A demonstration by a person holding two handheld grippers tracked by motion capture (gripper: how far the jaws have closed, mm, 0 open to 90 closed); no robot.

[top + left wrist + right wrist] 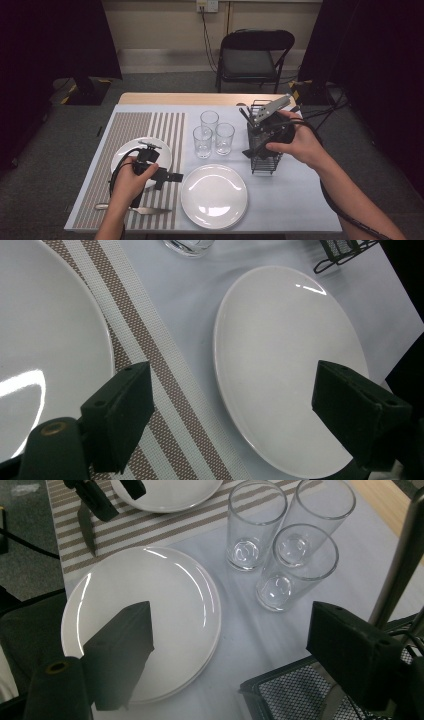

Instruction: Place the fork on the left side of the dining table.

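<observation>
My left gripper (170,177) hovers open over the right edge of the striped placemat (127,130), between two white plates. In the left gripper view its jaws (250,405) stand wide apart with nothing between them; the placemat plate (45,340) is at left and the cloth plate (290,355) at right. My right gripper (255,147) is held over the black wire caddy (265,150), open and empty. Along its jaws (235,645) lie the near plate (145,620), three empty glasses (297,565) and the caddy's mesh (290,695).
A knife (135,210) lies on the placemat near the front edge, below my left hand. The three glasses (212,132) stand close together mid-table. A grey upright bar (400,560) rises beside the caddy. A black folding chair (255,55) stands behind the table.
</observation>
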